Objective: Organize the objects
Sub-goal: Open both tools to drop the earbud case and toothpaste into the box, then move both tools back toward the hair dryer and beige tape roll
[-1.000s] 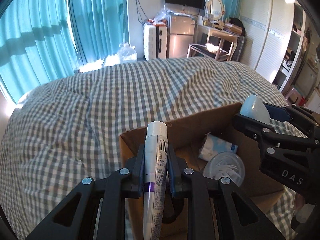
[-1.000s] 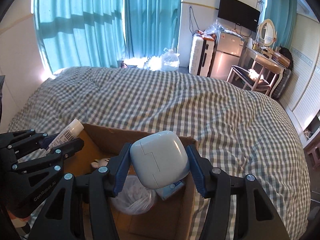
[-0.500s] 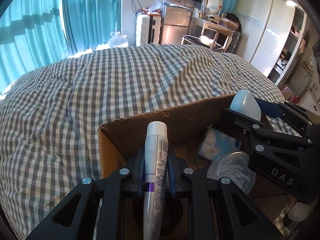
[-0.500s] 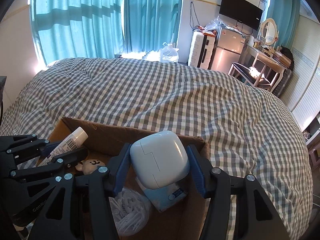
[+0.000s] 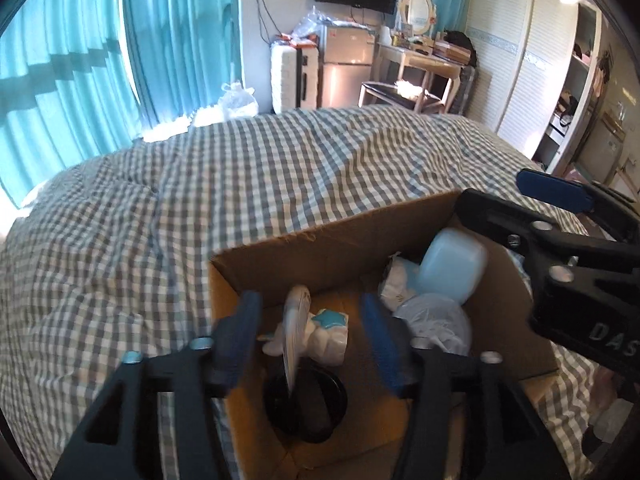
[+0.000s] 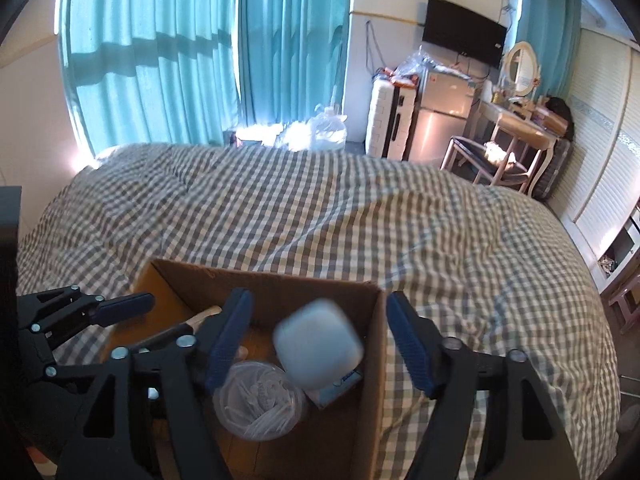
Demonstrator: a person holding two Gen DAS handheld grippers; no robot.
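Box (image 5: 320,248) of brown cardboard sits on the checked bedspread (image 5: 200,184), open-topped, with both grippers over it. Left gripper (image 5: 310,330) is spread wide with nothing between its fingers; a white tube (image 5: 294,320), blurred, is dropping nose-down into the box at about 6 o'clock of the opening. Right gripper (image 6: 316,342) is wide open too, and a pale blue case (image 6: 318,346), also blurred, is tumbling in at roughly 3 o'clock.

My read on handling: the case looks like smooth hard plastic, light and slippery, best pinched across its flat sides. The tube is soft and would squash, so grip it near the cap.

Left view shows a black round lid (image 5: 308,404) and a small white plush toy (image 5: 326,332) on the box floor; the right view hides those. Right view looks straight down into a clear tub (image 6: 260,400) of white bits, which the left view shows only side-on.
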